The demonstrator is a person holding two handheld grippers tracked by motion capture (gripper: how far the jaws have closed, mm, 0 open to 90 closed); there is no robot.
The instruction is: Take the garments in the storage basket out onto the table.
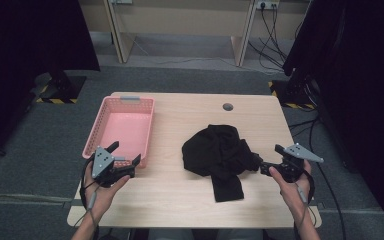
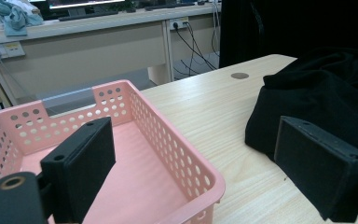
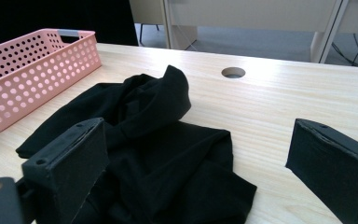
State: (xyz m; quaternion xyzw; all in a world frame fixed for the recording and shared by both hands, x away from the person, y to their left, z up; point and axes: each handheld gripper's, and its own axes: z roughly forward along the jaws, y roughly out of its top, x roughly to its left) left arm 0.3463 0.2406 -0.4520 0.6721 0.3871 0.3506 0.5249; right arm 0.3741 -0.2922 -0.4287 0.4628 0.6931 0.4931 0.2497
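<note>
A crumpled black garment (image 1: pixel 219 154) lies on the middle of the wooden table (image 1: pixel 175 200), with one strip trailing toward the front edge. An empty pink perforated basket (image 1: pixel 122 127) stands at the table's left. My left gripper (image 1: pixel 125 153) is open just above the basket's near right corner, nothing between its jaws. In the left gripper view the basket wall (image 2: pixel 168 140) lies between the open jaws and the garment (image 2: pixel 326 93) is off to the right. My right gripper (image 1: pixel 270 159) is open at the garment's right edge. In the right gripper view the garment (image 3: pixel 158 140) spreads in front of the jaws.
A round cable hole (image 1: pixel 227 106) sits near the table's far edge. Beyond the table are a beige desk (image 1: pixel 180 20) with hanging cables, dark curtains on both sides, and stand bases with striped tape (image 1: pixel 57 90). The basket (image 3: pixel 37 74) is far left in the right gripper view.
</note>
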